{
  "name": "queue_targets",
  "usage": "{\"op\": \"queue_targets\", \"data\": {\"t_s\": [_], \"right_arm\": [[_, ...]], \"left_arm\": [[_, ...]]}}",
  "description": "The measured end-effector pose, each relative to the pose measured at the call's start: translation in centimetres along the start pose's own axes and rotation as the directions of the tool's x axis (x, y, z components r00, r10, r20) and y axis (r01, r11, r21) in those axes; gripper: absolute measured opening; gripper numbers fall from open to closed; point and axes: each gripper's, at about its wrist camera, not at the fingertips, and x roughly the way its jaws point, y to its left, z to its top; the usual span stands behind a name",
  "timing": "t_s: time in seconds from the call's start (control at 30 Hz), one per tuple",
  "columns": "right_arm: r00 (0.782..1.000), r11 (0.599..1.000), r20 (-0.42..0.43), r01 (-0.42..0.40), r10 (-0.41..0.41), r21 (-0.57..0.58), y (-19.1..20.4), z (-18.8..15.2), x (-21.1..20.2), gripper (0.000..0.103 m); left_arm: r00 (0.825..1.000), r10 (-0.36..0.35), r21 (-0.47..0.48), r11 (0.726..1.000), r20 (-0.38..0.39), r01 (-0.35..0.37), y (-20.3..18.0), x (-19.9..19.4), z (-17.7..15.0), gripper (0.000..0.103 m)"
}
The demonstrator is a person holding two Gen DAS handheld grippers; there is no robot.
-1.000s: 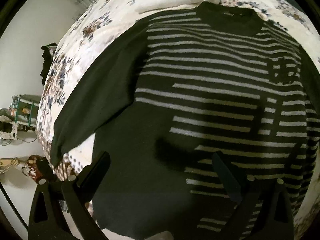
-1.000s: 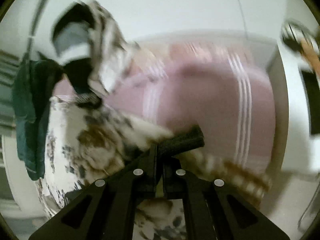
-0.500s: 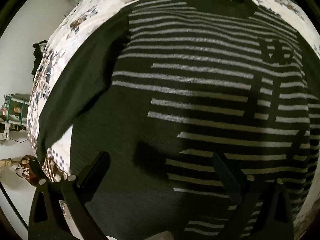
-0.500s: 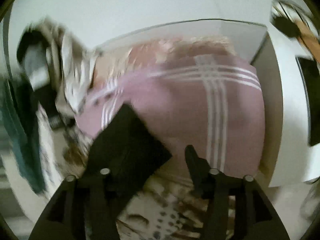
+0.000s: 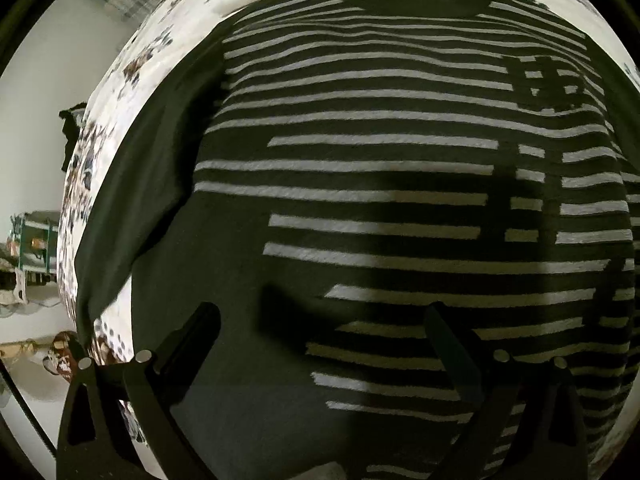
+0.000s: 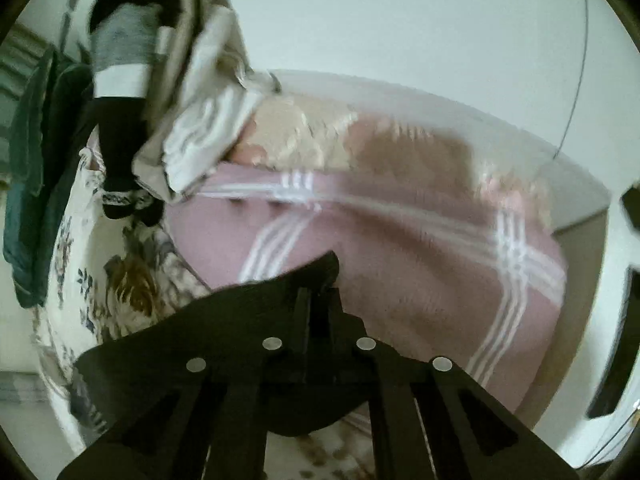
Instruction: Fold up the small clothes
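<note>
The striped sweater (image 5: 360,184) lies spread flat on the floral bedspread (image 5: 132,60), directly ahead of the left gripper (image 5: 320,328), whose fingers gape wide above it; the right gripper (image 6: 320,300) pinches dark fabric (image 6: 224,320), with a pink blanket (image 6: 400,248) beyond.

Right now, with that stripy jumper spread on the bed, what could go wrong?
1. The right hand-held gripper is shut on a thin edge of dark fabric; it could slip free.
2. The left hand-held gripper is open above the striped sweater, so pulling on one side only may drag it askew.
3. The left sleeve lies near the bed's edge and might slide off.
</note>
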Motion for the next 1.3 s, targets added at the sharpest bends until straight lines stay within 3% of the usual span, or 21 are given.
{"op": "queue_targets", "data": {"t_s": [0.13, 0.23, 0.3, 0.37, 0.4, 0.43, 0.57, 0.6, 0.67, 0.77, 0.83, 0.97, 1.03, 1.1, 1.17, 1.2, 1.3], "right_arm": [[0.994, 0.999, 0.106, 0.028, -0.031, 0.030, 0.6, 2.3, -2.2, 0.003], [0.999, 0.996, 0.007, 0.044, -0.044, 0.083, -0.7, 3.6, -0.3, 0.005], [0.998, 0.980, -0.063, -0.010, 0.023, 0.200, -3.1, 3.5, 0.7, 0.008], [0.992, 0.940, -0.045, -0.098, 0.119, 0.327, -5.4, 2.3, 0.2, 0.036], [0.987, 0.911, -0.020, -0.140, 0.160, 0.387, -6.6, 1.5, -0.2, 0.056], [0.983, 0.893, -0.004, -0.163, 0.181, 0.419, -7.2, 0.9, -0.5, 0.060], [0.945, 0.787, 0.043, -0.294, 0.324, 0.543, -9.2, -1.9, 0.5, 0.060], [0.941, 0.779, 0.060, -0.311, 0.333, 0.544, -9.2, -2.1, 0.6, 0.060], [0.934, 0.783, 0.085, -0.338, 0.347, 0.523, -8.7, -1.9, 0.3, 0.060], [0.967, 0.832, 0.118, -0.253, 0.224, 0.493, -7.9, -2.1, -1.7, 0.060], [0.975, 0.844, 0.129, -0.222, 0.182, 0.488, -8.0, -2.6, -2.8, 0.060], [0.969, 0.846, 0.067, -0.239, 0.236, 0.476, -7.7, -4.0, -1.4, 0.061], [0.955, 0.839, 0.062, -0.284, 0.289, 0.465, -7.2, -3.7, 0.1, 0.061], [0.955, 0.845, 0.062, -0.286, 0.290, 0.451, -6.5, -3.3, 1.4, 0.059], [0.967, 0.857, 0.078, -0.251, 0.242, 0.450, -6.1, -3.2, 1.6, 0.033], [0.979, 0.873, 0.076, -0.202, 0.187, 0.443, -5.8, -3.4, 1.2, 0.011], [0.980, 0.887, 0.105, -0.197, 0.168, 0.417, -5.5, -4.2, -1.4, 0.010]], "left_arm": [[1.000, -0.008, 0.001, 1.000, 0.009, 0.008, -0.5, 0.1, 0.4, 0.103], [1.000, -0.019, 0.004, 1.000, 0.010, 0.019, -1.0, 0.8, 0.4, 0.103], [1.000, -0.023, 0.007, 1.000, 0.006, 0.023, -1.3, 1.6, 0.3, 0.103], [0.999, -0.040, 0.000, 0.999, 0.006, 0.040, -1.4, 2.4, 0.2, 0.103], [0.999, -0.047, -0.004, 0.999, 0.007, 0.047, -1.3, 2.6, 0.2, 0.103], [0.998, -0.062, -0.013, 0.998, 0.007, 0.062, -1.2, 2.9, 0.2, 0.103], [0.993, -0.120, -0.054, 0.991, -0.001, 0.120, -0.4, 3.6, 0.4, 0.103], [0.992, -0.125, -0.055, 0.991, -0.004, 0.125, -0.3, 3.6, 0.4, 0.103], [0.992, -0.125, -0.048, 0.991, -0.005, 0.125, -0.3, 3.6, 0.5, 0.103], [0.992, -0.123, -0.050, 0.991, -0.008, 0.122, -0.4, 3.8, 0.7, 0.103], [0.993, -0.121, -0.057, 0.991, -0.007, 0.120, -0.4, 3.8, 0.8, 0.103], [0.993, -0.119, -0.067, 0.991, -0.006, 0.118, -0.4, 3.9, 0.8, 0.103], [0.993, -0.119, -0.068, 0.991, -0.007, 0.118, -0.4, 3.8, 0.6, 0.103], [0.993, -0.121, -0.064, 0.991, -0.005, 0.121, -0.4, 3.8, 0.6, 0.103], [0.992, -0.123, -0.058, 0.991, -0.001, 0.123, -0.3, 3.8, 0.5, 0.103], [0.992, -0.125, -0.057, 0.991, 0.001, 0.124, -0.3, 3.7, 0.4, 0.103], [0.992, -0.125, -0.058, 0.991, 0.000, 0.125, -0.3, 3.7, 0.3, 0.103]]}}
